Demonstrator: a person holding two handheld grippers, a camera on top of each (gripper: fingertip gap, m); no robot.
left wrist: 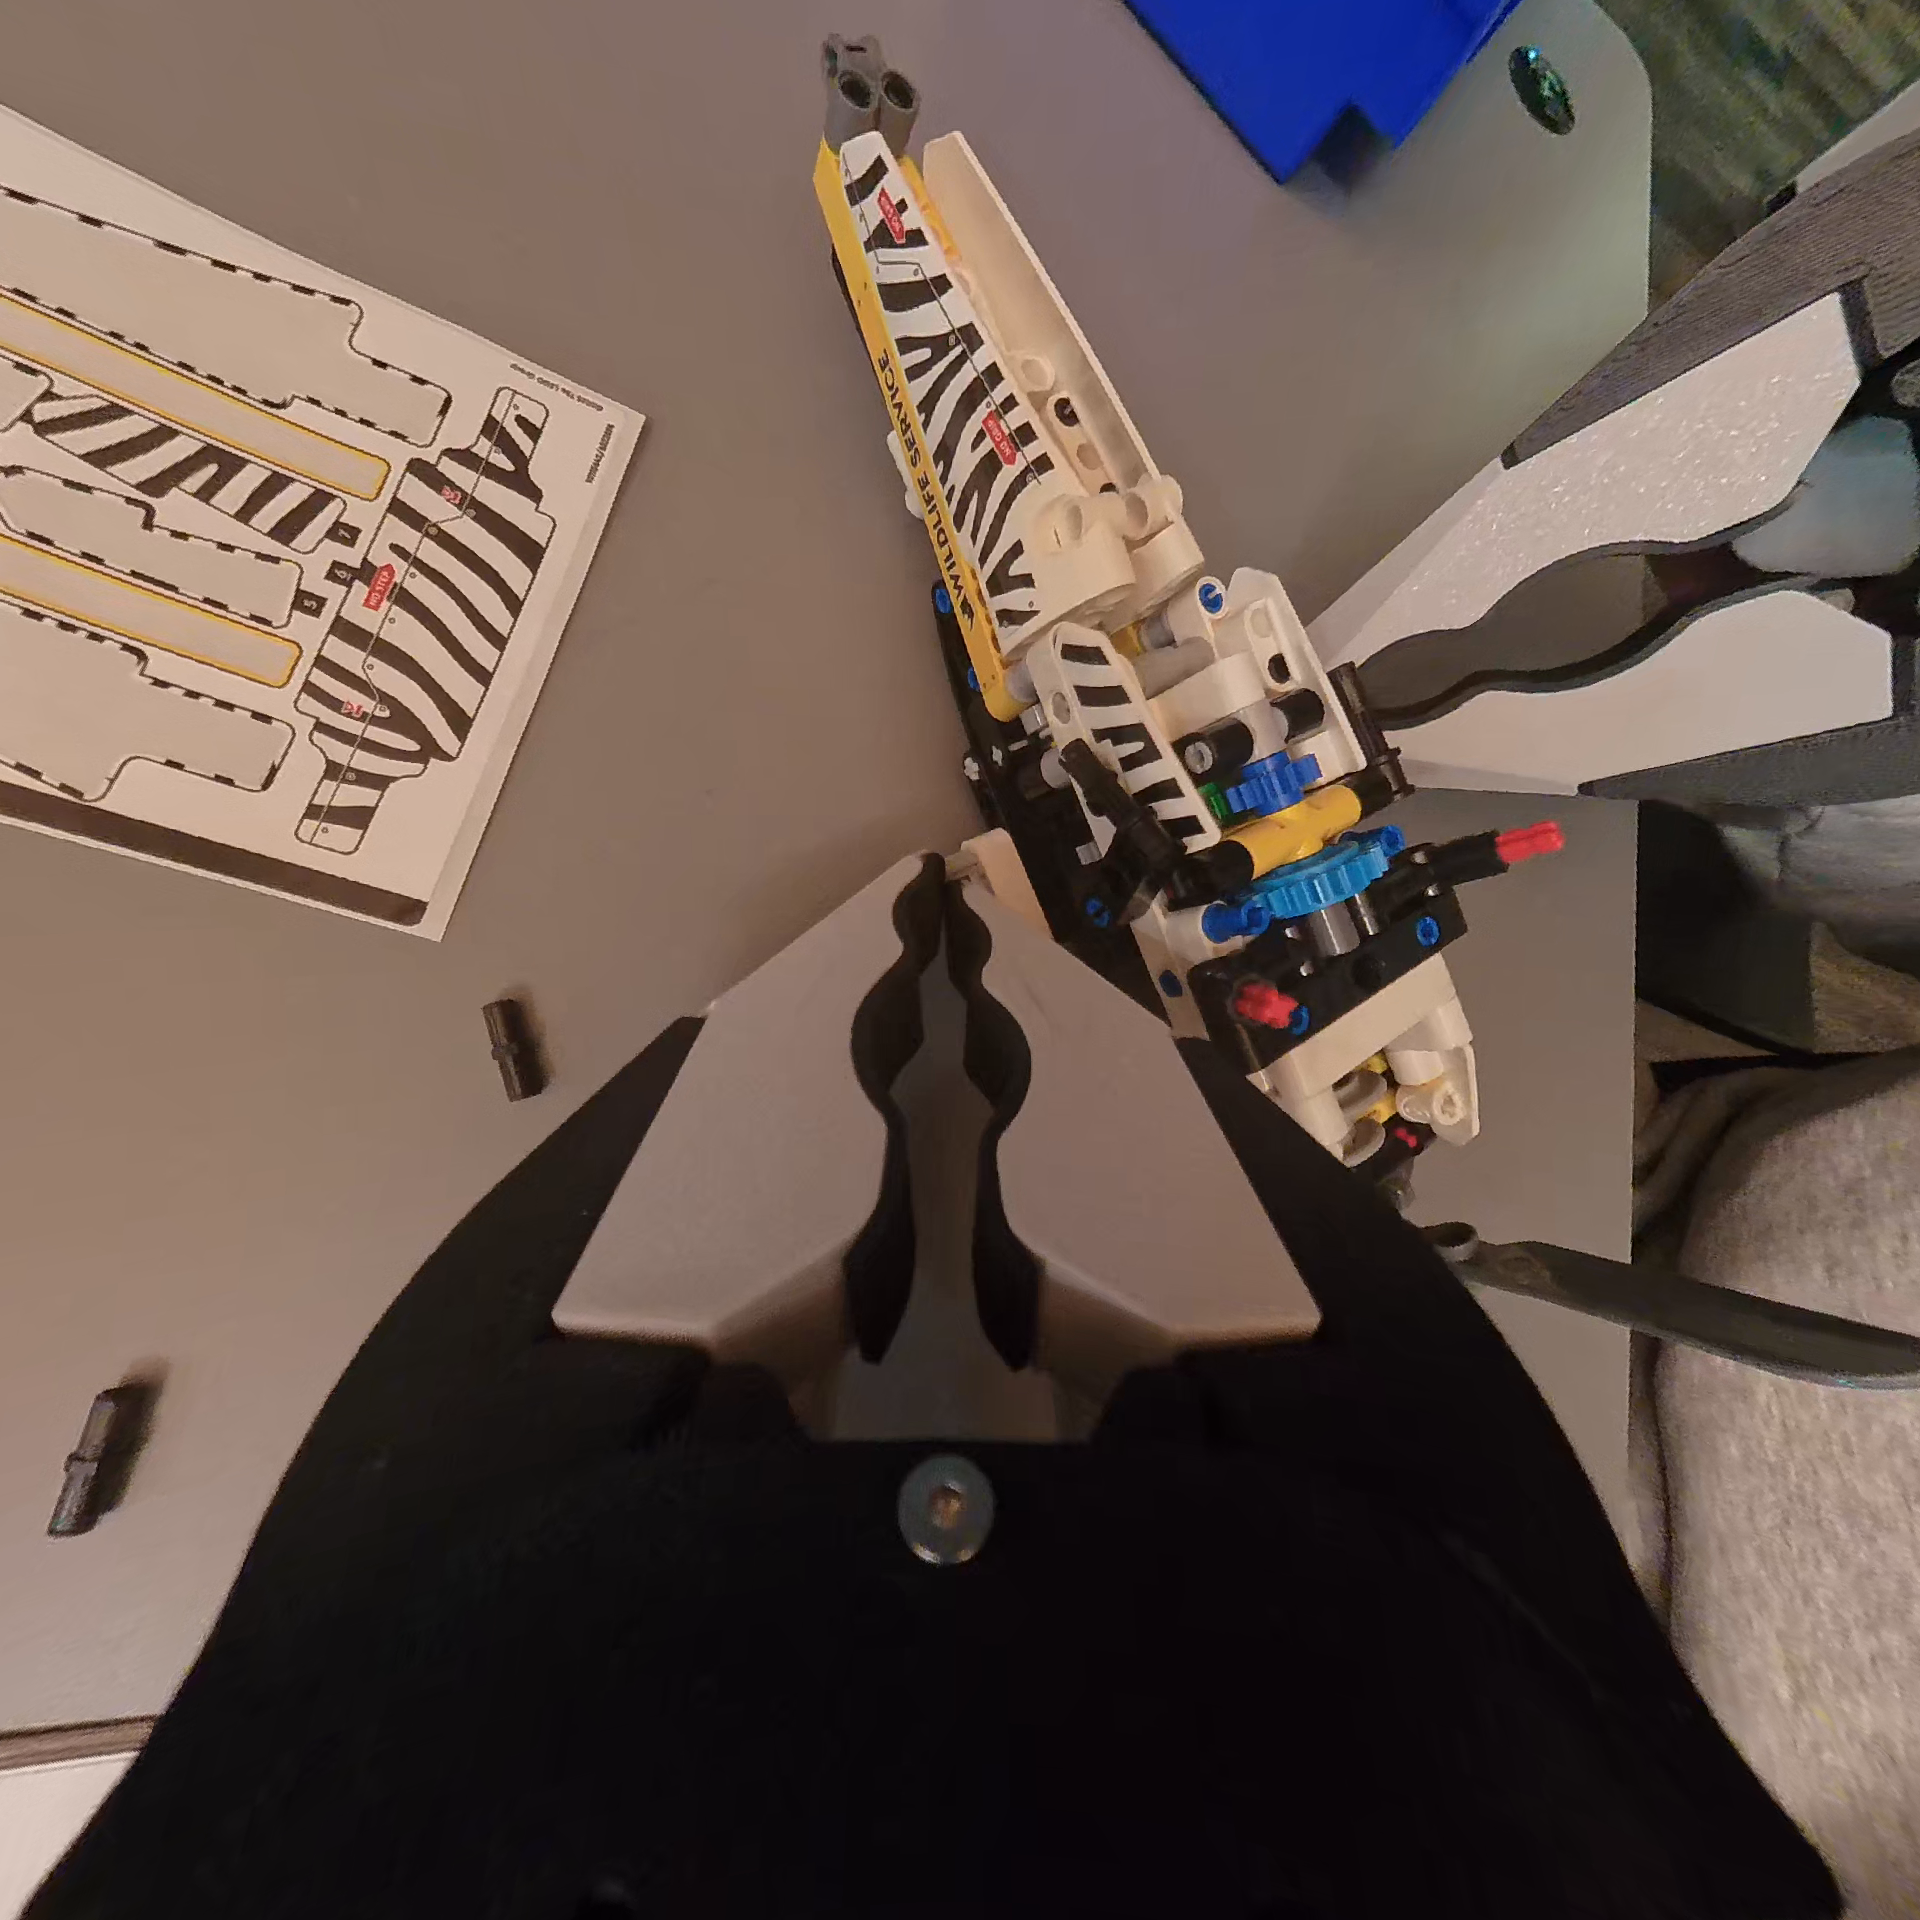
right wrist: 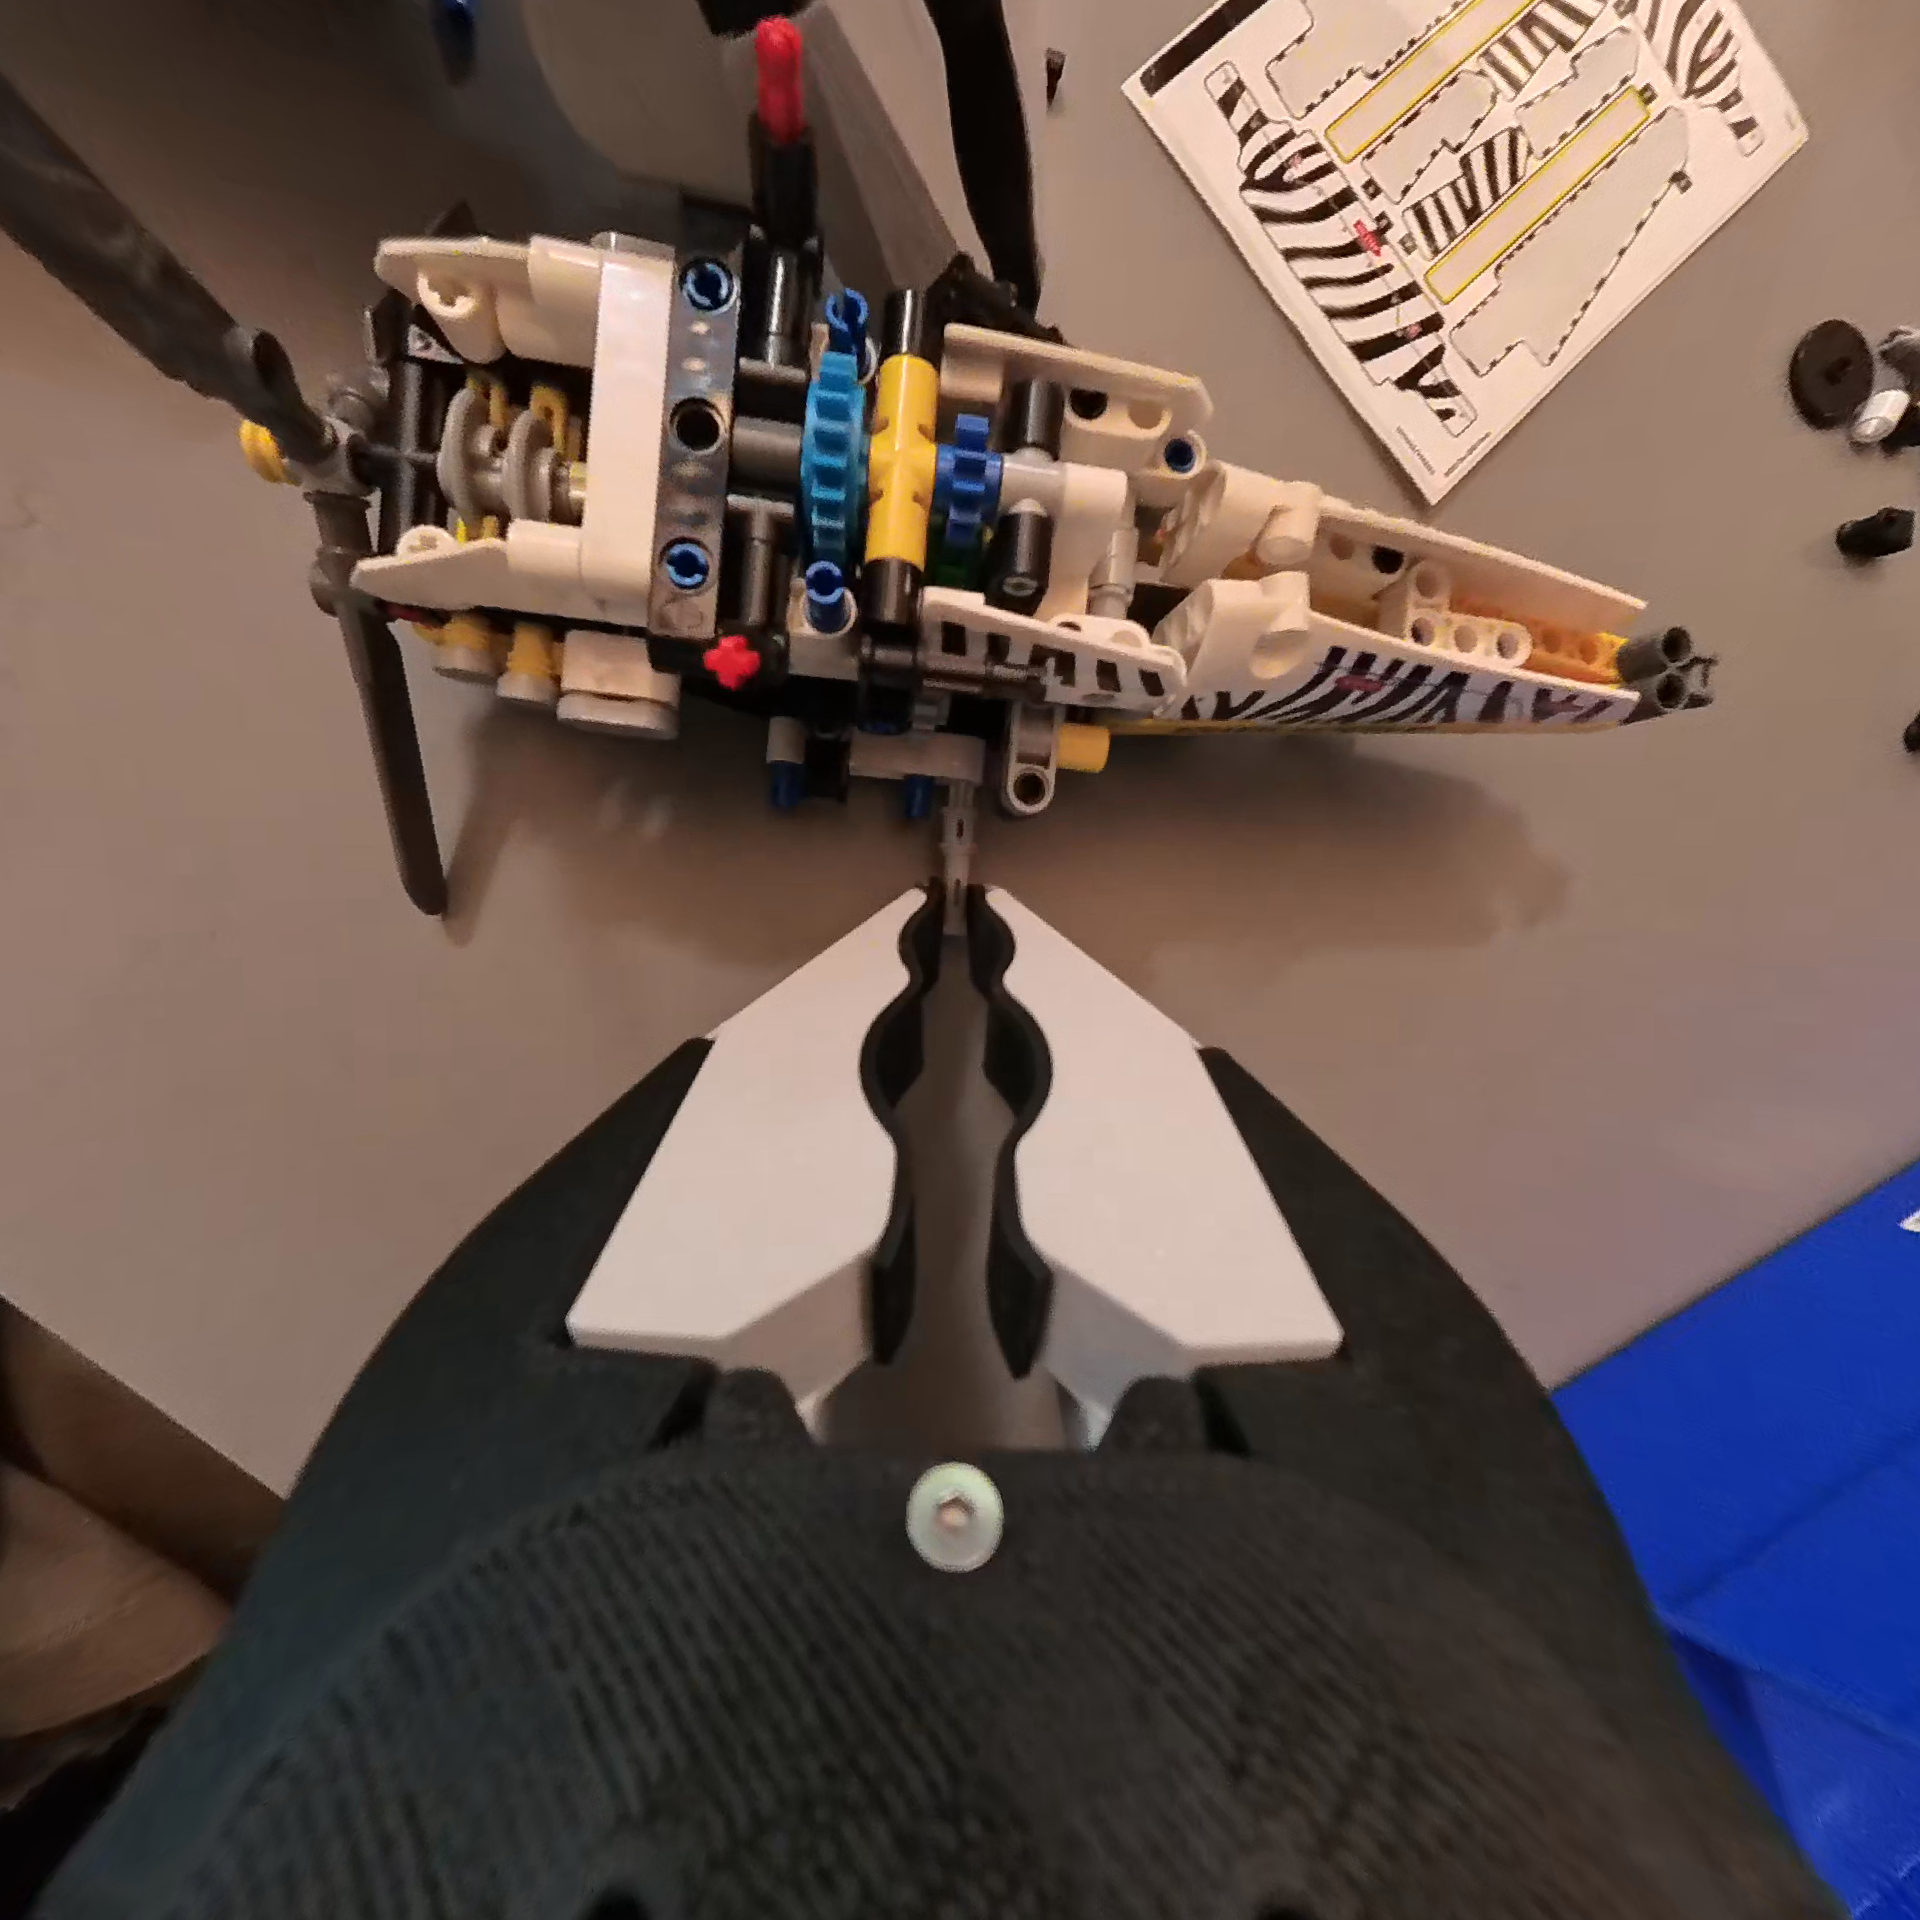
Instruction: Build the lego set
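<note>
The lego model (left wrist: 1122,665) is a white, yellow and zebra-striped aircraft body with blue gears, lying on the grey table (left wrist: 675,1039). My left gripper (left wrist: 940,871) is shut, with its tips pinching the edge of a white panel (left wrist: 997,878) on the model's near side. My right gripper (right wrist: 948,896) is shut on a small grey pin (right wrist: 956,836) that sticks out of the model's (right wrist: 831,499) underside. The right gripper also shows in the left wrist view (left wrist: 1356,717), against the model's far side.
A zebra sticker sheet (left wrist: 260,582) lies left of the model. Two loose black pins (left wrist: 514,1049) (left wrist: 99,1449) lie near it. A dark grey blade (left wrist: 1662,1314) juts past the table edge. A blue box (left wrist: 1320,73) stands behind. Small black parts (right wrist: 1834,374) lie beyond the sheet (right wrist: 1475,208). There is about 8 centimetres between the tips of the two grippers.
</note>
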